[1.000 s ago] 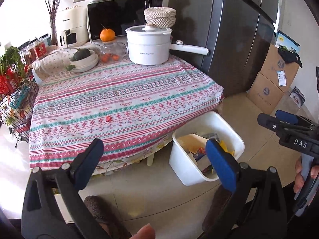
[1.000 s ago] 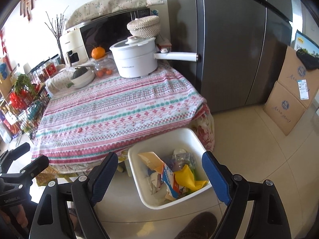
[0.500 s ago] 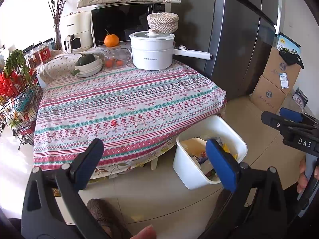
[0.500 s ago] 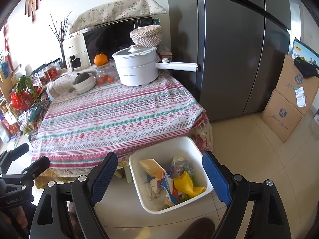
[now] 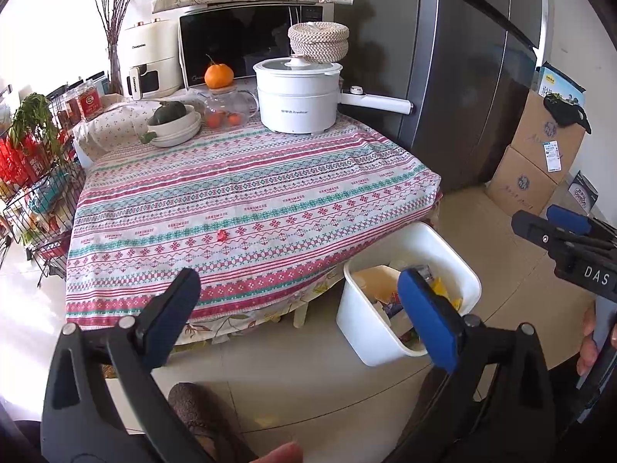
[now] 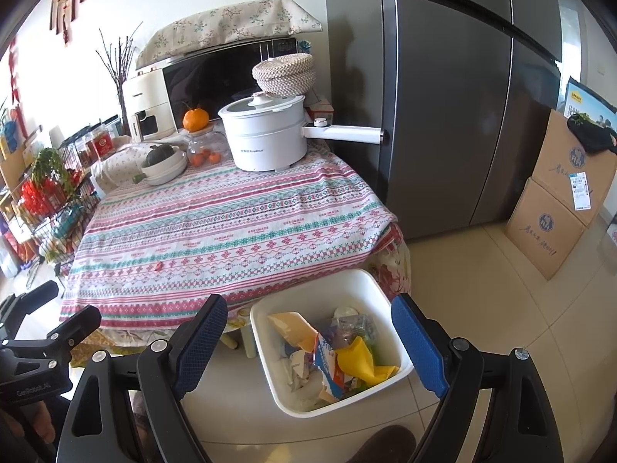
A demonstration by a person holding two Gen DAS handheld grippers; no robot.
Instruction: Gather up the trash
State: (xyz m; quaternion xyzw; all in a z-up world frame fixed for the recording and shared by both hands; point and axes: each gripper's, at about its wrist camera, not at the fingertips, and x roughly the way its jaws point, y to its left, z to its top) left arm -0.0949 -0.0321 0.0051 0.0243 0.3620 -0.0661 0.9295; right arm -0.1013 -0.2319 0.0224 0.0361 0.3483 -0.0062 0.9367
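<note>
Both grippers are empty, jaws released: the left gripper (image 5: 299, 305) and the right gripper (image 6: 308, 337) hang back from the counter (image 5: 270, 177). The bin (image 6: 370, 289) on the floor beside it already holds wrappers (image 6: 347, 351). The step looks like a search for leftovers; 1 small red scrap (image 5: 221, 235) lies on the striped cloth, and the left gripper seems nearer for a pinch. A pot (image 5: 297, 100), bowls (image 5: 175, 129), a fridge (image 6: 443, 96) and boxes (image 6: 559, 208) stand around.

Grey fridge (image 6: 455, 108) by clothed table (image 6: 231, 231).
</note>
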